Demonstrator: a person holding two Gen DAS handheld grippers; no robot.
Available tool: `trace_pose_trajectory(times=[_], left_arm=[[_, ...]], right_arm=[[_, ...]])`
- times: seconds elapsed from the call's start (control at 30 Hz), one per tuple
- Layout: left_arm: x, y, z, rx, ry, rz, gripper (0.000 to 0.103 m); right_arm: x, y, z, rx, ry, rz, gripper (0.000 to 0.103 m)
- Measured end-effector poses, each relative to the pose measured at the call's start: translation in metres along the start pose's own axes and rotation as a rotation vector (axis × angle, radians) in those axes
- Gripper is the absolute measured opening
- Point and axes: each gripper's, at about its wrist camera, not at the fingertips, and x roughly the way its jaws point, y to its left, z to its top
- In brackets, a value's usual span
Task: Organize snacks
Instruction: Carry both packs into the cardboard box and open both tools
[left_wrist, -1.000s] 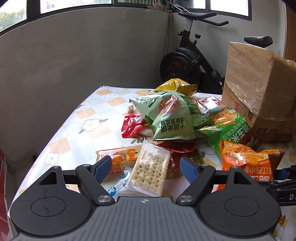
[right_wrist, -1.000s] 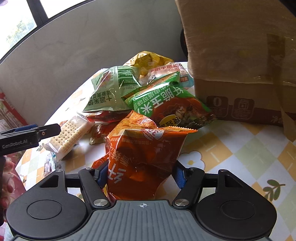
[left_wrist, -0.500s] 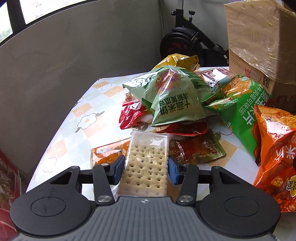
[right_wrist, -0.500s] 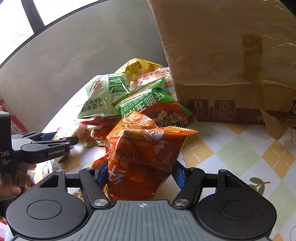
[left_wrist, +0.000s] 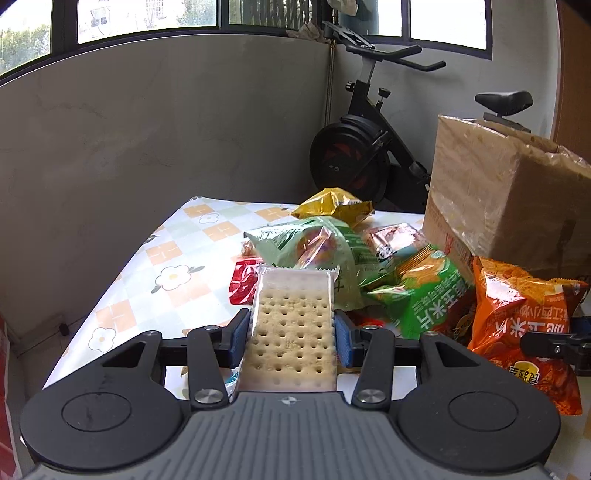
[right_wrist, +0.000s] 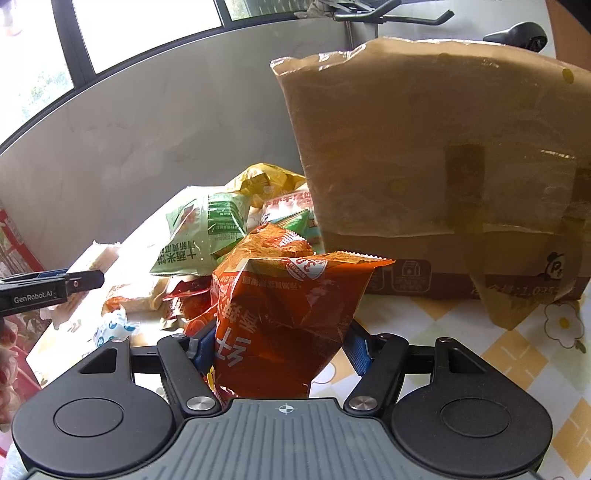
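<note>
My left gripper (left_wrist: 291, 341) is shut on a clear packet of pale dotted crackers (left_wrist: 293, 295), held lengthwise between the blue pads and lifted off the table. In the right wrist view the left gripper's fingertips (right_wrist: 86, 278) show at the left edge, with the cracker packet (right_wrist: 99, 256) behind them. My right gripper (right_wrist: 280, 350) is shut on an orange chip bag (right_wrist: 291, 295), held upright just in front of a tall cardboard box (right_wrist: 443, 166). The same orange chip bag (left_wrist: 517, 317) hangs at the right of the left wrist view.
A snack pile lies on the flower-patterned tablecloth (left_wrist: 177, 266): a pale green bag (left_wrist: 317, 251), a bright green bag (left_wrist: 424, 299), a yellow bag (left_wrist: 332, 205) and a red packet (left_wrist: 242, 284). The cardboard box (left_wrist: 498, 195) stands at the table's right. An exercise bike (left_wrist: 362, 155) stands behind.
The left gripper's jaws closed onto the cracker packet and lifted it off the table. The right gripper rose with the orange bag and moved nearer the cardboard box.
</note>
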Motion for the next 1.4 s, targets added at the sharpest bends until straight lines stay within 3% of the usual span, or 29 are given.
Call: trace_pose_trajectory(times=[0.2,0.4,0.57,0.7,0.8,0.93,1.07,1.27,1.3,1.4], left_arm=[[-0.027,-0.019,0.025,-0.028,-0.066,-0.053,0.050],[-0.055,-0.048,0.071,-0.054,-0.168,-0.125,0.050],[-0.062,-0.086,0.114,-0.060,-0.223,-0.232,0.050],[-0.050,-0.129,0.147,-0.037,-0.269,-0.287,0.050],[-0.029,-0.160,0.166,-0.050,-0.262,-0.330,0.050],[0.005,-0.199,0.182,-0.068,-0.239,-0.330,0.050],[0.038,-0.234,0.190,-0.047,-0.181,-0.332,0.050],[0.076,-0.259,0.194,0.003,-0.102,-0.318,0.050],[0.079,-0.261,0.193,0.012,-0.099,-0.310,0.052],[0.080,-0.258,0.191,0.024,-0.108,-0.295,0.074]], right_arm=[[-0.036,-0.004,0.018,-0.043,-0.065,0.026,0.064],[-0.088,-0.016,0.066,-0.081,-0.206,0.054,0.064],[-0.127,-0.047,0.118,-0.080,-0.321,0.030,0.064],[-0.137,-0.080,0.161,-0.111,-0.388,-0.062,0.064],[-0.122,-0.111,0.188,-0.118,-0.381,-0.145,0.064],[-0.088,-0.142,0.209,-0.147,-0.317,-0.256,0.064],[-0.056,-0.170,0.213,-0.069,-0.239,-0.272,0.064],[-0.028,-0.174,0.198,-0.068,-0.164,-0.277,0.064],[-0.027,-0.175,0.195,-0.063,-0.164,-0.277,0.064],[-0.026,-0.177,0.190,-0.070,-0.157,-0.289,0.066]])
